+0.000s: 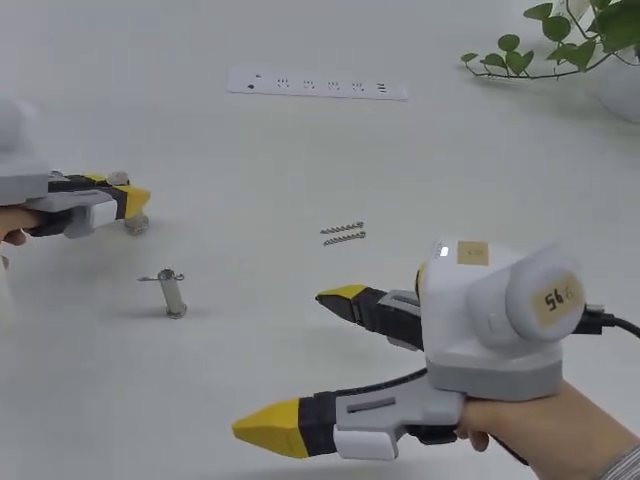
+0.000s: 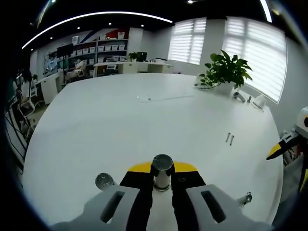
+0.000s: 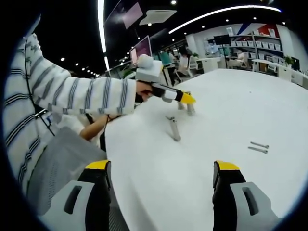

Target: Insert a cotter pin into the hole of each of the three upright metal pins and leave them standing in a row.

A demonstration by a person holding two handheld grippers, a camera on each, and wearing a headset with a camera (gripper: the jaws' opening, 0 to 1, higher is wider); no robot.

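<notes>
L tongs (image 1: 132,198) are clenched on an upright metal pin (image 2: 162,175) at the left of the table (image 1: 300,150), gripping its shaft just under the head. Whether the jaws cover its hole can't be told. A second bare pin (image 2: 104,181) stands just beside it. The third pin (image 1: 173,294) stands apart, nearer the middle, w/ a cotter pin (image 1: 160,277) already through its top. R tongs (image 1: 300,362) hang released, jaws wide, holding nothing, on the person's side of the table. Two loose cotter pins (image 1: 343,233) lie flat side by side, between the R tongs and the power strip (image 1: 317,85). The metal pins look solid, stiff and smooth w/ a narrow foot, so prob. easy to knock over; a firm grip on the shaft should steady one. The cotter pins seem thin, light, springy wire lying flat on a slick top, so likely to skid or flick. Best taken across the looped head end, legs left free to thread in.
</notes>
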